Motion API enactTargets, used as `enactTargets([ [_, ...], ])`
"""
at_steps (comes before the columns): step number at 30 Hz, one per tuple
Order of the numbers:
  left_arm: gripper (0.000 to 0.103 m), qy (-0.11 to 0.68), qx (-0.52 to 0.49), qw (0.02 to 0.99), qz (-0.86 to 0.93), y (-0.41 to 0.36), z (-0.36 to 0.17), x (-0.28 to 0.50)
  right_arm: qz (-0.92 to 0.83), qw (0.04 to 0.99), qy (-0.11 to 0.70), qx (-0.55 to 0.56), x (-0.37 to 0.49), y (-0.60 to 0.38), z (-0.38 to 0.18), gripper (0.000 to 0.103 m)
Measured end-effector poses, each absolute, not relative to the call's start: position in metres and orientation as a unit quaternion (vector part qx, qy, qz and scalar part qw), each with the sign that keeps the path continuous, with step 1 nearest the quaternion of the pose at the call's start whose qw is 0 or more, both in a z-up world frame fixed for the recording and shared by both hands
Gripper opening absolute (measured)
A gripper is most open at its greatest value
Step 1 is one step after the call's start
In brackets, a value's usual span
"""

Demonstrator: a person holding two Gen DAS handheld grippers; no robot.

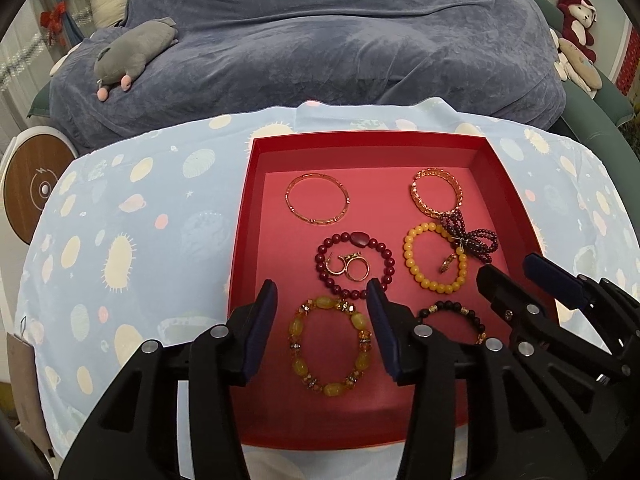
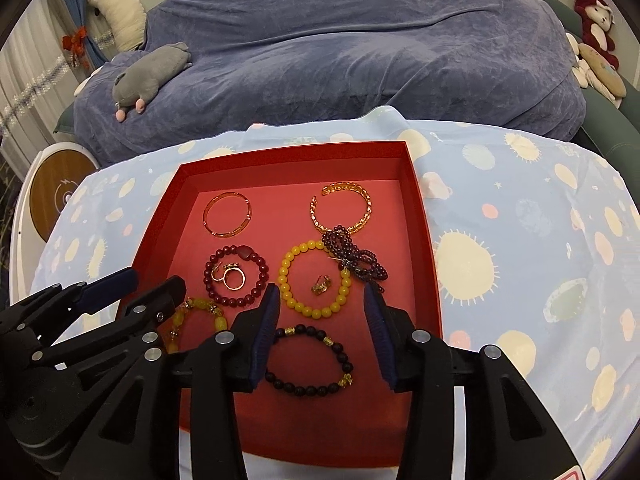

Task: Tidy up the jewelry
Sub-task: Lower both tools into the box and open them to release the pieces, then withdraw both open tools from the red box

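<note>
A red tray [image 1: 256,184] [image 2: 428,240] holds several bracelets. A thin gold bangle [image 1: 317,199] [image 2: 227,214] and a gold chain cuff [image 1: 436,192] [image 2: 341,207] lie at the back. A dark red bead bracelet [image 1: 356,266] [image 2: 236,276] circles gold rings [image 1: 352,266]. A yellow bead bracelet [image 1: 435,256] [image 2: 314,278] circles a small ring. A purple bead bow [image 1: 474,238] [image 2: 358,258] overlaps the cuff. My left gripper [image 1: 322,300] is open above an amber bracelet [image 1: 330,346]. My right gripper [image 2: 322,300] is open above a black bead bracelet [image 2: 310,360] [image 1: 452,312].
The tray sits on a light blue patterned cloth [image 1: 132,240] [image 2: 520,260]. Behind it is a blue-covered bed [image 1: 320,48] with a grey plush toy [image 1: 136,52]. A round wooden-topped device [image 1: 36,188] stands at the left.
</note>
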State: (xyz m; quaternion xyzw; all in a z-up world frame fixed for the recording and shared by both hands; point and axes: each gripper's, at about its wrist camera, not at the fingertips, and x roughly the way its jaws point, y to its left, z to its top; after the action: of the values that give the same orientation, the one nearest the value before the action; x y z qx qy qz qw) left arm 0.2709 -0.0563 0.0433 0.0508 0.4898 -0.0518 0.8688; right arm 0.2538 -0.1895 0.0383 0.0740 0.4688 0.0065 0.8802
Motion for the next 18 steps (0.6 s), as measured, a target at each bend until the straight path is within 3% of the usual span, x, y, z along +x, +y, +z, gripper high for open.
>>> enactTargets([
  [6,0.061,0.482,0.055,0.874,-0.041,-0.054,0.057,0.246,-0.003,0.885,0.461,0.066,0.229,-0.191,0.052,0.047],
  [18,0.077,0.472,0.039,0.881,-0.025,-0.041,0.075,0.204,-0.019,0.891,0.449,0.063,0.183,-0.193,0.073,0.059],
])
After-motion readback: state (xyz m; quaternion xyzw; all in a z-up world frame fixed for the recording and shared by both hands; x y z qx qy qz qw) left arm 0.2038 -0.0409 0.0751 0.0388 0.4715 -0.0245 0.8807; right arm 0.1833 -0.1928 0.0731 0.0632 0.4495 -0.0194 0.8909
